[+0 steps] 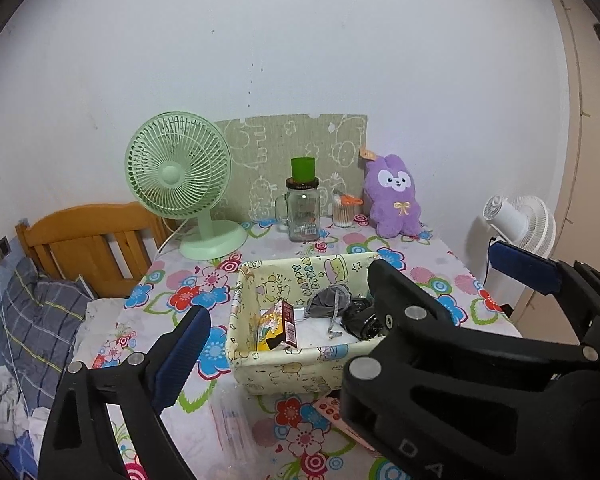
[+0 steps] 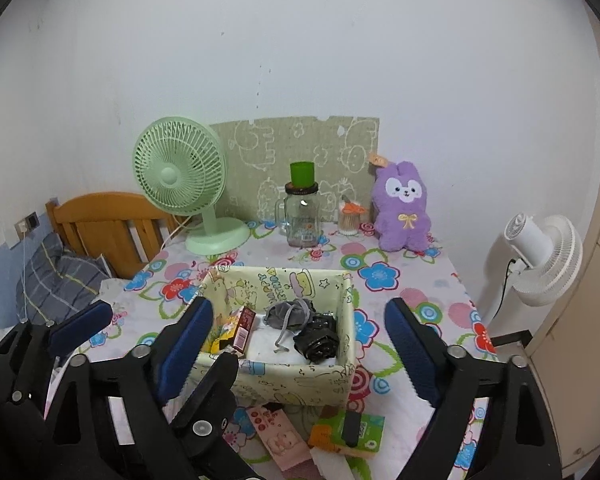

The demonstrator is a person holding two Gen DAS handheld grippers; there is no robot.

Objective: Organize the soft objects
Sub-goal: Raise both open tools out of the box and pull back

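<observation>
Through your left wrist camera, your left gripper (image 1: 284, 344) stands with its jaws spread wide and nothing between the blue pads, hanging above the near edge of the flowered tablecloth (image 1: 412, 264). Between the fingers sits the pale yellow fabric storage box (image 1: 284, 368), printed with cartoon figures. Inside it lie a grey drawstring pouch (image 1: 327, 299), a crumpled black bag (image 1: 360, 316) just right of it, and a small red and yellow carton (image 1: 278, 328) leaning at the left wall. Your right gripper's black frame covers the box's right corner. At the back of the table stand a green desk fan (image 1: 178, 172), a glass mug jar (image 1: 303, 210) with a green cup (image 1: 303, 168) on its lid, a cotton swab holder (image 1: 345, 212) and a purple plush rabbit (image 1: 394, 196) against the wall.

Through your right wrist camera, your right gripper (image 2: 300, 344) is likewise spread wide and empty, with the box (image 2: 300, 380) between its fingers and untouched. Your left gripper shows at the lower left, also spread. The pouch (image 2: 290, 312), black bag (image 2: 318, 340) and carton (image 2: 242, 330) rest in the box. On the cloth just before the box lie a pink packet (image 2: 278, 436) and a green packet (image 2: 364, 428). A white fan (image 2: 540, 260) stands beside the table.
</observation>
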